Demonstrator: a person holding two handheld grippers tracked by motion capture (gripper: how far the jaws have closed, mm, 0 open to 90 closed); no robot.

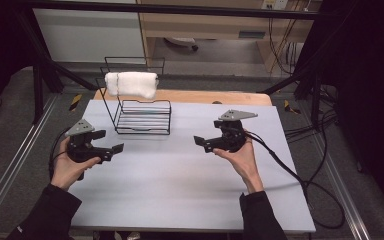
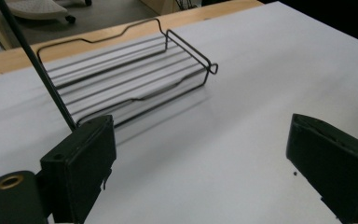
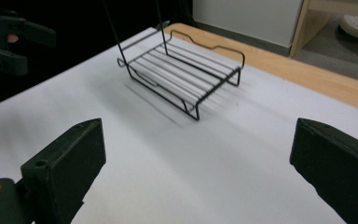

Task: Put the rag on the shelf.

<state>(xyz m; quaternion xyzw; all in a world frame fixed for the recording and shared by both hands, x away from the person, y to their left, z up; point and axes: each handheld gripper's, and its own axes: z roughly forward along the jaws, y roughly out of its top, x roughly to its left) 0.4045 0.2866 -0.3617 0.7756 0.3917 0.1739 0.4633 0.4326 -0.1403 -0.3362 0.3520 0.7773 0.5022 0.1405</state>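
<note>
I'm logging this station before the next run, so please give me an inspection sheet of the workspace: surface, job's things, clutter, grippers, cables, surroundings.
Surface: pale table top, wooden edge at the far side.
Job's things: black wire rack standing at the far left of the top; white towel draped over its upper bar. The rack's lower shelf is bare.
Clutter: nothing seen.
Grippers: left gripper and right gripper both open, nothing between the jaws, each held in a hand low over the table, jaws pointing toward each other.
Cables: black cable trails from the right gripper off the table's right edge; another loops at the left hand.
Surroundings: dark frame posts, grey floor, wooden furniture behind.
</note>
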